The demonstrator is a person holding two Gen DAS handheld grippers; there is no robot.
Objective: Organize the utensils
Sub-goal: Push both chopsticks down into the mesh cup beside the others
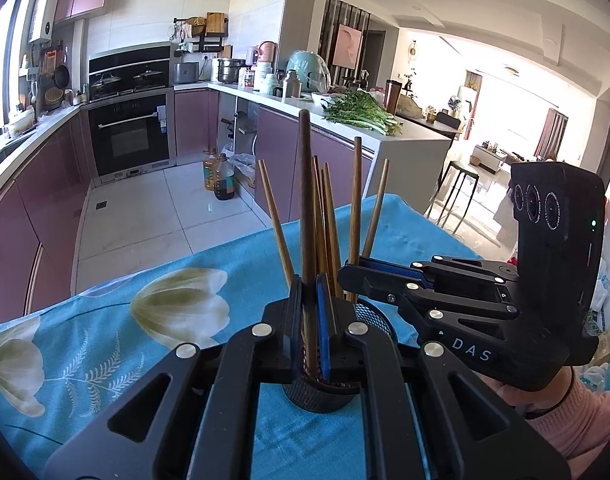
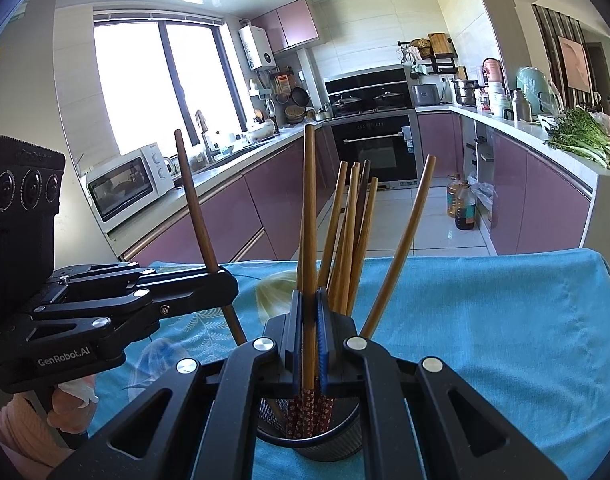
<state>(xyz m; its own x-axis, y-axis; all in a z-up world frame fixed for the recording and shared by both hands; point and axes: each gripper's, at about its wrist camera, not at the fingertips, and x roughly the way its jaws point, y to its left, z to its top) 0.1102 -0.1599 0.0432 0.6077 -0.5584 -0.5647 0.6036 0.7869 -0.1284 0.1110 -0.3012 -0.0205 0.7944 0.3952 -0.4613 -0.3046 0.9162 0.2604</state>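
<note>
Two claws at mesh cup on blue tabletop cloth. My left claw clamps dark chopstick; my right claw clamps light chopstick. Only right view shows red patterned ends inside cup, microwave beyond far edge.

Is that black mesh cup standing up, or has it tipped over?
Upright. The mesh cup stands on the blue cloth with its opening facing up, and the chopsticks in it fan upward.
</note>
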